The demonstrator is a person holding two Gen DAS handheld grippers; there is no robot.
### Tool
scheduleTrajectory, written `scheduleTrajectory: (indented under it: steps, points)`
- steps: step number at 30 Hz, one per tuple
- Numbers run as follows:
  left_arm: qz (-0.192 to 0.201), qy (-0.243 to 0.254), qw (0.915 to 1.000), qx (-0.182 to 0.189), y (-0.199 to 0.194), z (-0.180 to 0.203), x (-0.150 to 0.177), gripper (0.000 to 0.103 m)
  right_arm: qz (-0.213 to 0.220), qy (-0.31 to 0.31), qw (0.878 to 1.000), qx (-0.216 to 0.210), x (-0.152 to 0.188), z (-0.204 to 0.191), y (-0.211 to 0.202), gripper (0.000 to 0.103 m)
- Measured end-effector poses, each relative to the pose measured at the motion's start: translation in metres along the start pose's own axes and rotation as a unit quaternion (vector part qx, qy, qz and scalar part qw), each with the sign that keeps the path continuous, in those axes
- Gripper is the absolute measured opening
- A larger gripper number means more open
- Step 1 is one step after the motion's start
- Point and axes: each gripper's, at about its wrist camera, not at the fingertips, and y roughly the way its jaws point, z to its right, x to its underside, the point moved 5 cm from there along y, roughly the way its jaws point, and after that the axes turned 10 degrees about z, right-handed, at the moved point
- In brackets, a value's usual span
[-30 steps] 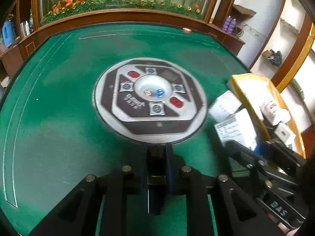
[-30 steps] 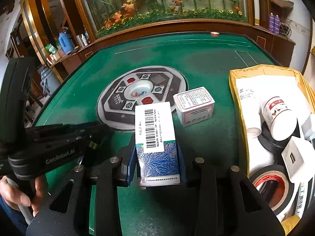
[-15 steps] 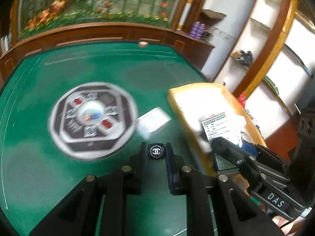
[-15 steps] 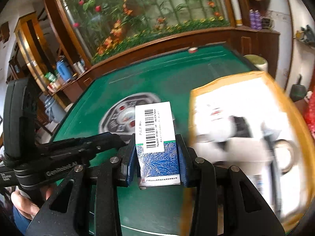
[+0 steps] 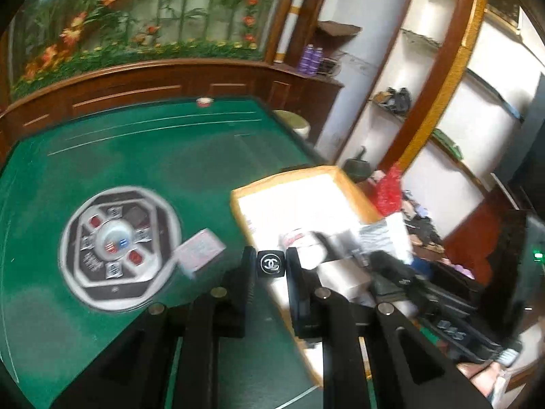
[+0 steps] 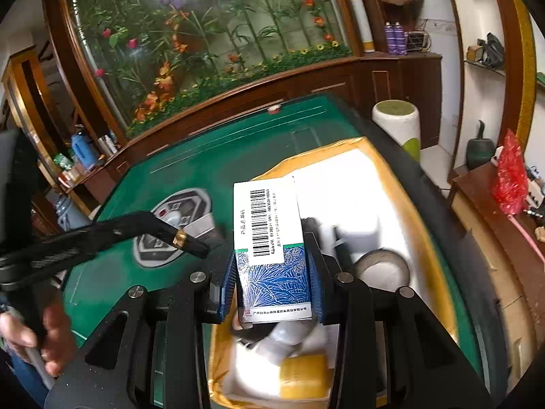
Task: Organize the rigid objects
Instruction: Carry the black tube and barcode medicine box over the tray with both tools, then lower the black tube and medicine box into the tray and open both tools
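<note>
My left gripper (image 5: 270,266) is shut on a small black cube with a white logo (image 5: 270,263), held above the left rim of the yellow-rimmed box (image 5: 238,201). My right gripper (image 6: 272,283) is shut on a blue and white medicine box with a barcode (image 6: 269,238), held over the yellow-rimmed box (image 6: 439,272). In the left wrist view the right gripper (image 5: 402,272) and its medicine box (image 5: 385,235) show at the right. A pink and white carton (image 5: 201,250) lies on the green table beside the round centre panel (image 5: 115,245).
The yellow-rimmed box holds a tape roll (image 6: 379,267), a yellow packet (image 6: 303,373) and several white items. The table's far edge has a wooden rail (image 5: 136,85). A white cylinder (image 6: 396,126) and shelves stand off the table at the right.
Both grippers have swung right and lifted, from over the table's centre to over the yellow-rimmed box. Each keeps hold of its object. The pink and white carton stays on the table.
</note>
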Motion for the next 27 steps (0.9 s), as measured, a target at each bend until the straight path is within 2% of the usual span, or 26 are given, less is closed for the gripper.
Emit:
scheduleTrajectory:
  steps: [6, 8, 12, 18, 27]
  points:
    - [-0.009, 0.015, 0.9992, 0.035, 0.022, 0.039, -0.004, 0.017, -0.015, -0.008, 0.998, 0.064, -0.008, 0.033, 0.007, 0.035]
    - [-0.02, 0.018, 0.9985, 0.048, 0.036, 0.05, 0.001, 0.017, -0.021, 0.001, 0.997, 0.075, -0.006, 0.045, 0.008, 0.035]
    - [-0.031, 0.029, 0.998, 0.047, 0.063, 0.065, 0.012, 0.017, -0.038, 0.008, 0.996, 0.083, 0.002, 0.06, 0.014, 0.035]
    - [-0.055, 0.015, 0.9978, 0.033, 0.091, 0.06, 0.027, 0.017, -0.062, 0.014, 0.994, 0.086, 0.017, 0.074, 0.023, 0.035]
    - [-0.052, -0.009, 0.998, 0.037, 0.076, 0.037, 0.035, 0.018, -0.07, 0.01, 0.994, 0.083, 0.029, 0.07, 0.016, 0.036]
